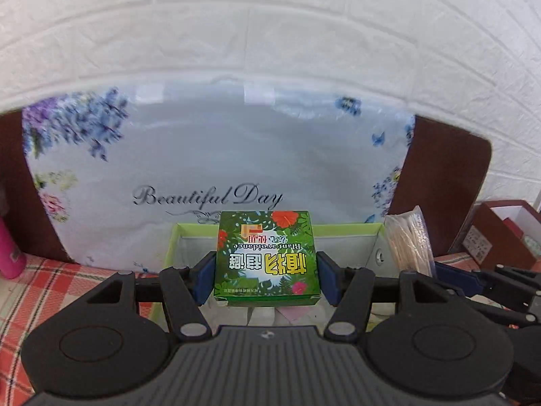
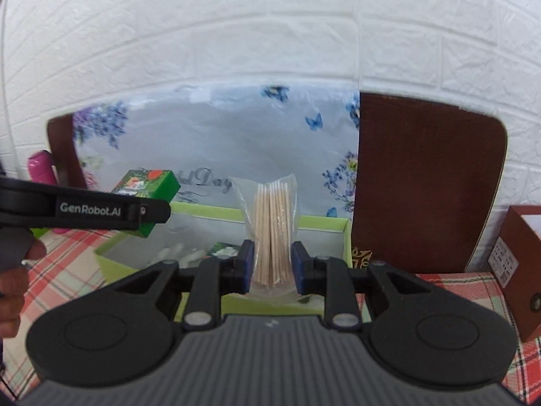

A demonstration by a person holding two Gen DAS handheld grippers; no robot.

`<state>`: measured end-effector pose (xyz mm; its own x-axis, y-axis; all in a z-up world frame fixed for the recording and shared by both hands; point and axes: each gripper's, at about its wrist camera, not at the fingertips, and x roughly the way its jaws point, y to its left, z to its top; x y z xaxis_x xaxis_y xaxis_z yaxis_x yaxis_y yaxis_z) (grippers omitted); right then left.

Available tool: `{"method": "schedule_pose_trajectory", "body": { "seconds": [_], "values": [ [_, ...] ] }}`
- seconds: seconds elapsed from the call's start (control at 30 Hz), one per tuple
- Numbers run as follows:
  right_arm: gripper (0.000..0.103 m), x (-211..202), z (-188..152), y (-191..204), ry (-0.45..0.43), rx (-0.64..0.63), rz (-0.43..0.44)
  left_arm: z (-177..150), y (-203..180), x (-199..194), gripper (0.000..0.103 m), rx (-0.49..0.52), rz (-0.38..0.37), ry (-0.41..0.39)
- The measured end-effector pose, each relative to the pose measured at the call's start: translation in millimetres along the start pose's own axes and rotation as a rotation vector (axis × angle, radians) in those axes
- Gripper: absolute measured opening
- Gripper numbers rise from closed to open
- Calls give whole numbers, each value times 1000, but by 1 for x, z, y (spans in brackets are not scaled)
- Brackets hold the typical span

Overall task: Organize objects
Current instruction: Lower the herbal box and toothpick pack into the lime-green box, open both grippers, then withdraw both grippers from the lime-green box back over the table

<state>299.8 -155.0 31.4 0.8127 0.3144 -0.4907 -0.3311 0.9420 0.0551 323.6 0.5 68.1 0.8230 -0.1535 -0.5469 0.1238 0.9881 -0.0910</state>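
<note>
Above the lime-green storage box [image 1: 345, 230], whose pale lining shows between its thin cardboard walls, the left gripper [image 1: 266, 277] pinches a flat, square green carton [image 1: 267, 257] by its two sides, blue pads pressed against glossy printed card with leaves and red flowers. Just to its right, the right gripper [image 2: 269, 262] squeezes a crinkly clear plastic packet of thin wooden sticks [image 2: 272, 230], held upright, the sticks fanning slightly toward the top. Both held things hang over the open box, which stands on a red-and-white checked tablecloth [image 1: 44, 291]. Behind it leans a glossy pale-blue floral sheet [image 1: 209, 155] with script lettering, in front of a dark brown rounded board [image 2: 426, 182] and a white embossed brick-pattern wall [image 1: 270, 34]. A pink bottle [image 1: 10, 253] stands at the left; a brown cardboard box [image 2: 520, 264] sits at the right.
</note>
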Motion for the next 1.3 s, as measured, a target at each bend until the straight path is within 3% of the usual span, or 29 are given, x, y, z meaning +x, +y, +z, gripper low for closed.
{"method": "schedule_pose_trajectory", "body": {
  "seconds": [0.23,0.3,0.37,0.47,0.57,0.67,0.9,1.0,1.3],
  "values": [
    [28,54,-10,-15,76,22,-8,-3,5,44,65,-19,0,33],
    [42,62,-15,-16,75,12,-10,-5,5,50,85,-13,-2,33],
    [75,66,-17,-14,63,-9,-37,-8,4,52,89,-2,28,26],
    [88,65,-20,-13,49,-28,-29,-9,3,56,89,9,98,35],
    [103,58,-18,-11,35,-30,-20,-8,7,54,89,-6,101,54],
    [103,43,-15,-9,6,-35,-22,-8,9,38,89,-24,74,34],
    [103,-10,-12,-8,-20,-5,-25,-11,-3,-23,89,-4,84,-30],
    [103,-38,-15,-7,-41,15,-30,-18,-8,-50,89,-6,98,-23],
    [103,-112,-48,7,-61,33,2,-66,-19,-118,89,-9,116,-25]
  ]
}}
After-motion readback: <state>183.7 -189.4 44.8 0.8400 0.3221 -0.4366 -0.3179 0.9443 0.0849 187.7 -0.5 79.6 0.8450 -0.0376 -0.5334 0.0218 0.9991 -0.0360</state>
